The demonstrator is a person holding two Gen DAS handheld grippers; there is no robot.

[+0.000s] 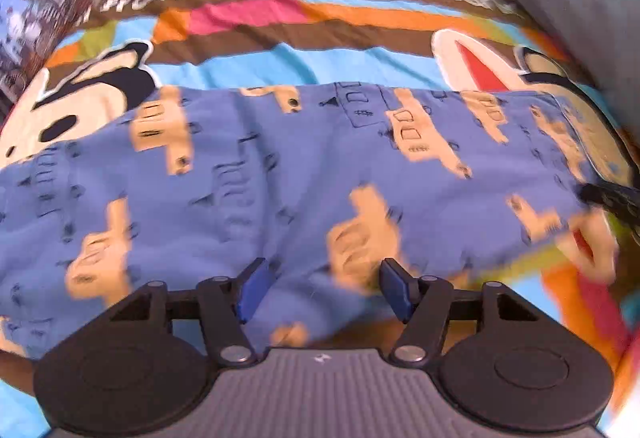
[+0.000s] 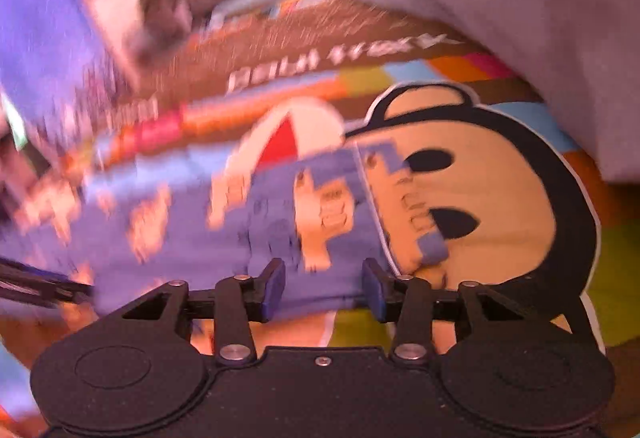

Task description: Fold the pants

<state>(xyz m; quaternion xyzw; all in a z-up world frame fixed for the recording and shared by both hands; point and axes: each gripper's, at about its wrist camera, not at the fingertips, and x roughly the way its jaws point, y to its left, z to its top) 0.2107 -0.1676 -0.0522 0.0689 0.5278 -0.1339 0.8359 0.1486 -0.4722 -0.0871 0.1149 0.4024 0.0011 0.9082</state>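
We've got the blue pants [image 1: 280, 165] with the tan truck print lying flat across the cartoon bedsheet [image 1: 248, 57], stretched left to right, partly covering the monkey faces printed on it. Our left gripper [image 1: 324, 290] hangs just above the near edge of the pants, its blue pads [image 1: 256, 288] set fairly wide with nothing pinched — only cloth underneath in the gap. Our right gripper [image 2: 324, 288] sits over the right end of the pants [image 2: 280, 222], by the big monkey face [image 2: 492, 205]; its fingers stand moderately apart and aren't clamping anything either. A pale grey blanket or pillow [image 2: 540, 17] is bunched on the far right. The right wrist view is pretty smeared on the left side — something dark and blue up there, we can't tell what.
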